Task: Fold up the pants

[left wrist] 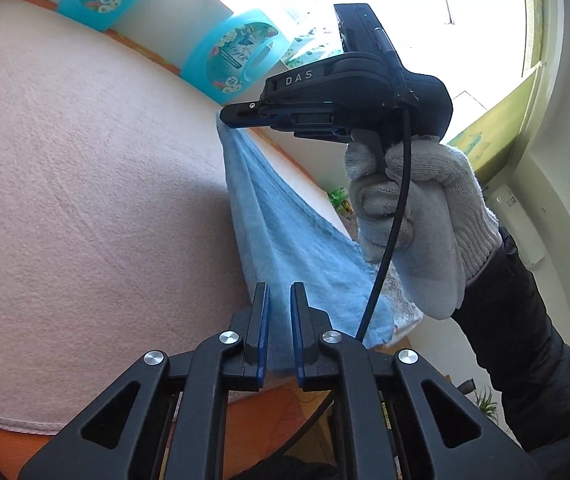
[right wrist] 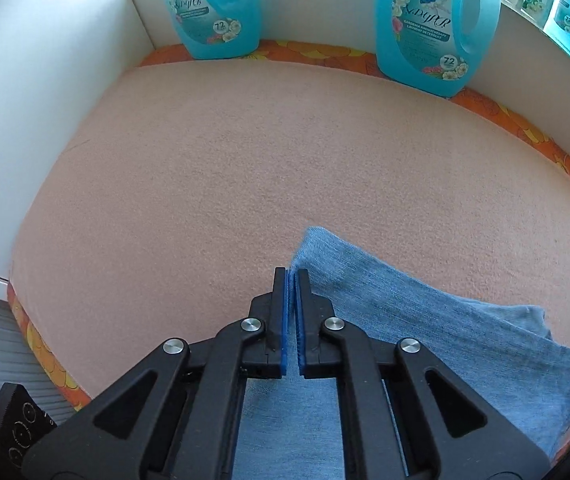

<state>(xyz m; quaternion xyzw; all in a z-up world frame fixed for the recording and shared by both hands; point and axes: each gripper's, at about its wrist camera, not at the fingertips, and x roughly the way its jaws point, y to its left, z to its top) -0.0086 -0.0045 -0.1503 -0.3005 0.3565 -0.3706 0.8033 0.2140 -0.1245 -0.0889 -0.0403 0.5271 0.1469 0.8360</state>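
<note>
In the left wrist view the blue pants point(left wrist: 285, 236) hang stretched from the right claw point(left wrist: 241, 114), clenched on their edge at frame centre, down to the left claw point(left wrist: 280, 300) at lower centre, clamped on the cloth. Behind lies the pink-covered table point(left wrist: 85, 160). In the right wrist view the pants point(right wrist: 425, 320) trail to the lower right.

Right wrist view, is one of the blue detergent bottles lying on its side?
No, both detergent bottles stand upright at the back edge of the pink towel, against the white wall.
</note>
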